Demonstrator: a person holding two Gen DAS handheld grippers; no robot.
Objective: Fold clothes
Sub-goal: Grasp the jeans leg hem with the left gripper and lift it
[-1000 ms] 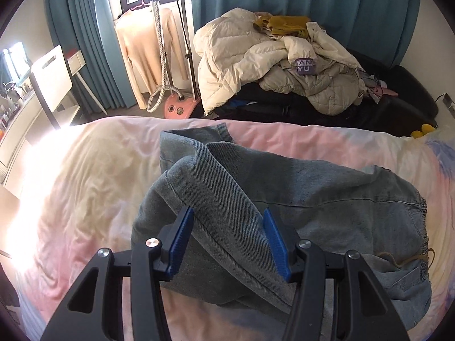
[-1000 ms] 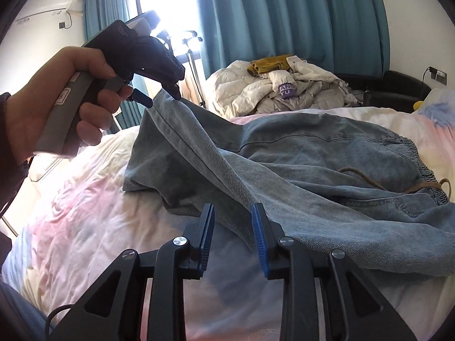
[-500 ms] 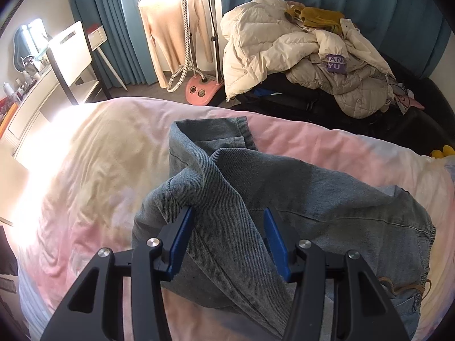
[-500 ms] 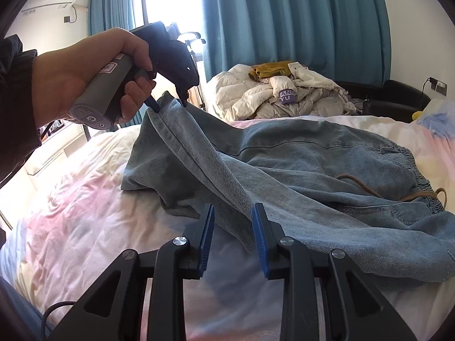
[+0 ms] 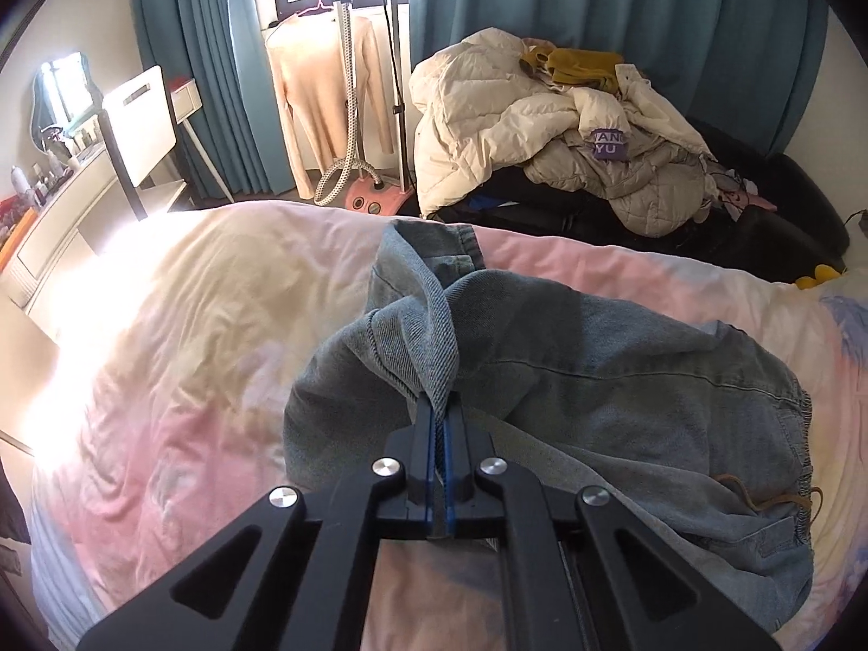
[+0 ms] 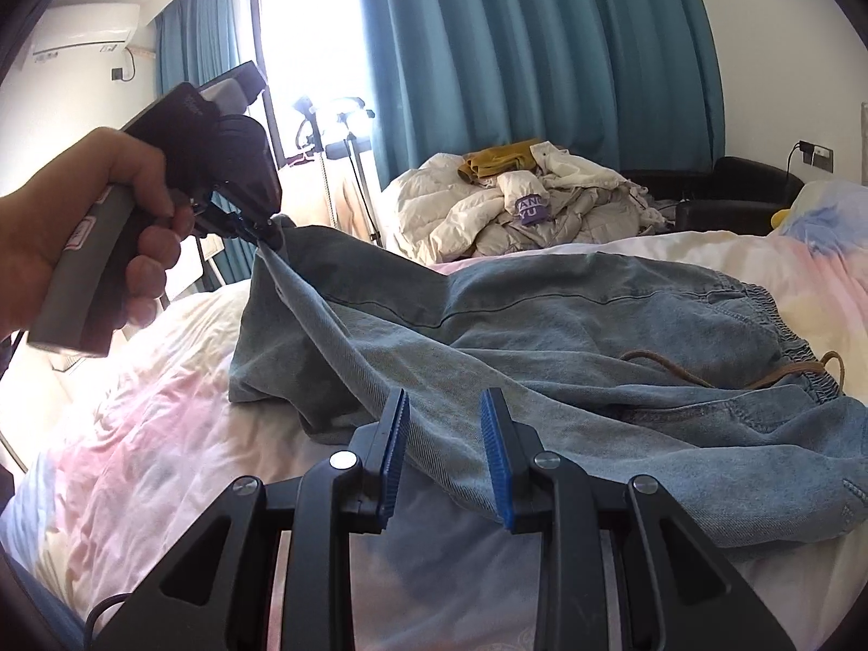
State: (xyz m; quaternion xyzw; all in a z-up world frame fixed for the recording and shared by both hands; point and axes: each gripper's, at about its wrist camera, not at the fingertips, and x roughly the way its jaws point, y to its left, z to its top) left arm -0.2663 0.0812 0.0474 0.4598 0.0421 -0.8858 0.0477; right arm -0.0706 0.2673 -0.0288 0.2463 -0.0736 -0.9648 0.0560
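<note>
Light blue jeans (image 5: 624, 380) lie crumpled on the pink and white bedcover (image 5: 190, 325), with the elastic waistband and its brown drawstring (image 6: 786, 374) at the right. My left gripper (image 5: 439, 407) is shut on a bunched fold near the leg end and holds it above the bed. The right wrist view shows that left gripper (image 6: 266, 233) in a person's hand (image 6: 81, 228), with the denim (image 6: 597, 314) hanging from it. A taut ridge of cloth runs down to my right gripper (image 6: 442, 423), whose blue pads stand a little apart with the thick fold pinched between them.
A heap of cream jackets (image 5: 569, 125) lies on a black sofa (image 5: 786, 217) behind the bed. A garment steamer (image 5: 374, 200) with a peach sweater (image 5: 314, 97) stands by the teal curtains. A white chair (image 5: 141, 125) and a desk are at the left.
My left gripper's jaws have closed from wide apart onto the denim fold and lifted it, pulling the cloth into a tighter ridge. The right gripper has stayed in place.
</note>
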